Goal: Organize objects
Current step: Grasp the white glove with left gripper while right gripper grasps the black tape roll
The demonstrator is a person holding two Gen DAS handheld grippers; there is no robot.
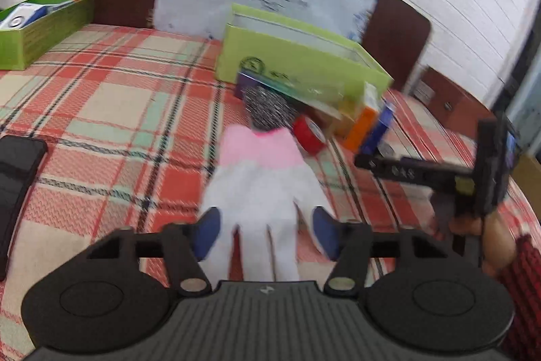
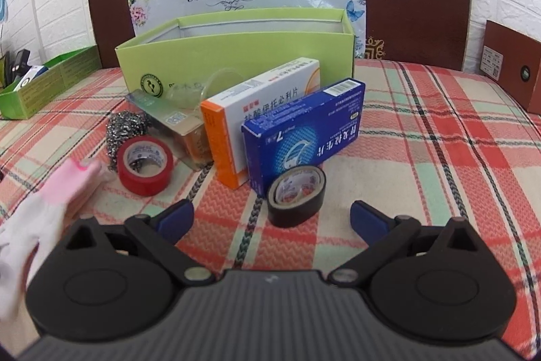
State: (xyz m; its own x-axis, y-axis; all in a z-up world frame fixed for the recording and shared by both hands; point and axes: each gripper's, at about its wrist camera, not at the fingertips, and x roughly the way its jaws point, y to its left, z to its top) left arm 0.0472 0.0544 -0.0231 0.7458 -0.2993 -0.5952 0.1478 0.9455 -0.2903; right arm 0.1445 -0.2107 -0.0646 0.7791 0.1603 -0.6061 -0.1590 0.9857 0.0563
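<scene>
A: In the left wrist view, the left tool (image 1: 265,225) has its blue pads spread either side of the white glove (image 1: 260,188), which lies on the plaid bed cover (image 1: 101,110) at lower centre. The pads look to be beside the glove rather than pressing on it, though the picture is blurred.

B: And the right tool (image 2: 272,219)?

A: Wide apart and holding nothing, in the lower half of the right wrist view. The black tape roll (image 2: 296,197) stands just beyond it, touching the blue medicine box (image 2: 304,131).

B: What could go wrong from here?

A: I'd guess the glove is the risk. It is limp, so a pinch on the finger end alone could drag it or let it slip out. Its pink cuff lies near the red tape roll (image 2: 145,164) and the steel scourer (image 2: 125,127), so a drag could snag them.

B: And on the right?

A: The tape is upright on its edge. A nudge from one pad could roll it away or knock over the blue box and the orange-and-white box (image 2: 257,110) leaning before the green box (image 2: 236,49), centre frame.
</scene>
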